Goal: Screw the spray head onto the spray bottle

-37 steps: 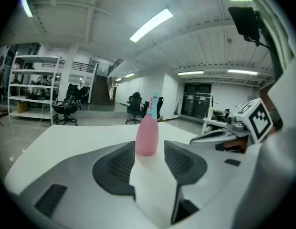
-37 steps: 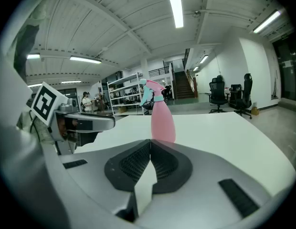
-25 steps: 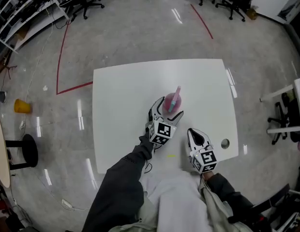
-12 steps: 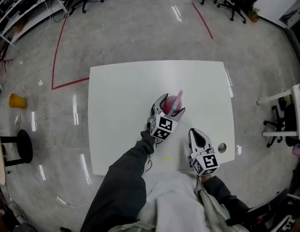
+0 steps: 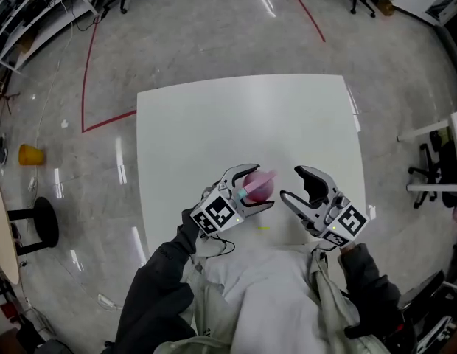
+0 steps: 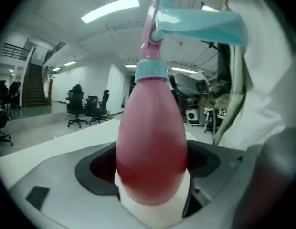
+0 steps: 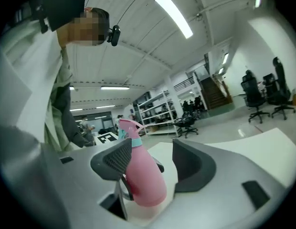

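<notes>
Lifted off the counter [image 5: 214, 124], the spray bottle [image 5: 258, 186] sits clamped in the left gripper [image 5: 259, 187] fingers; the right gripper [image 5: 291, 183] fingers, empty, are opening, probably to twist the spray head [image 6: 195, 23].

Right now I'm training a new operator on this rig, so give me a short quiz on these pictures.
1. True or false: the right gripper grips the spray bottle.
2. Where is the spray head? A apart from the bottle; B on the bottle's neck; C in the right gripper.
3. Fill in: the bottle's body is ___.
Key: 1 false, the left gripper grips it; the right gripper's jaws are opening, nothing between them. 2 B. 3 pink.
</notes>
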Demonstrator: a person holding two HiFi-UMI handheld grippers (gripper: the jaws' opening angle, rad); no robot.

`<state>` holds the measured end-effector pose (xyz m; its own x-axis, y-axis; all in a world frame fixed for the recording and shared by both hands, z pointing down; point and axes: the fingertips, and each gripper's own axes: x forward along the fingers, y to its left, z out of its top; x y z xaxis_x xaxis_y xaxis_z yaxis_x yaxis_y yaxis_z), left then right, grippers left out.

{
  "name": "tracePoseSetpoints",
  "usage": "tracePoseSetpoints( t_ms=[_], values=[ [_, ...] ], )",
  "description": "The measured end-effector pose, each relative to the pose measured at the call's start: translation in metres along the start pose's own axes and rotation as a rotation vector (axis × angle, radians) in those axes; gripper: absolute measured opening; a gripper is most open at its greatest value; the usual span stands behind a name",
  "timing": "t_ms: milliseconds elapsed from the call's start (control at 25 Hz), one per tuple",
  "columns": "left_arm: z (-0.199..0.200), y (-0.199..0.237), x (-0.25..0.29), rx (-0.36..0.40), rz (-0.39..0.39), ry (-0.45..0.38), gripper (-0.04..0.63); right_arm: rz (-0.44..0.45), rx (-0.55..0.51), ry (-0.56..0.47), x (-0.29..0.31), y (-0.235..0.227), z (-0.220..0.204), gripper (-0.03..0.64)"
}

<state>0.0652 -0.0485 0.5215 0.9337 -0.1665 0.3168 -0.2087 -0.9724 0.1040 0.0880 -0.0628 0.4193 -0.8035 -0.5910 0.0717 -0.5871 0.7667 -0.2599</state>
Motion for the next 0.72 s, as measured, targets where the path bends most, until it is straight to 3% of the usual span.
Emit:
tracePoseSetpoints(
  t_ms=[120,200,320,360,400,480,600,720],
  values=[
    [0.003,-0.033,-0.009,0.037,-0.123,0.03,0.425,0.207,-0.072,0.077,0.017,0.04,0.01,0.255],
    [0.004,-0.046,-0.015,0.058,-0.158,0.049,0.425,0.306,-0.144,0.131,0.027,0.069,0.01,0.256],
    [0.007,-0.048,-0.02,0.058,-0.141,0.04,0.425,0.319,-0.26,0.125,0.045,0.09,0.015,0.254],
    [0.01,-0.043,-0.022,0.043,-0.109,0.025,0.425,0.295,-0.285,0.116,0.049,0.092,0.016,0.232],
    [0.014,-0.036,-0.025,0.025,-0.065,0.005,0.425,0.258,-0.293,0.107,0.051,0.092,0.018,0.168],
    [0.021,-0.025,-0.032,-0.008,0.041,-0.042,0.425,0.152,-0.262,0.09,0.051,0.085,0.022,0.141],
    [0.028,-0.014,-0.036,-0.043,0.216,-0.074,0.42,-0.106,-0.167,0.044,0.048,0.058,0.03,0.14],
    [0.029,0.001,-0.03,0.006,0.474,0.005,0.417,-0.373,-0.146,0.026,0.042,0.041,0.037,0.14]
  ],
)
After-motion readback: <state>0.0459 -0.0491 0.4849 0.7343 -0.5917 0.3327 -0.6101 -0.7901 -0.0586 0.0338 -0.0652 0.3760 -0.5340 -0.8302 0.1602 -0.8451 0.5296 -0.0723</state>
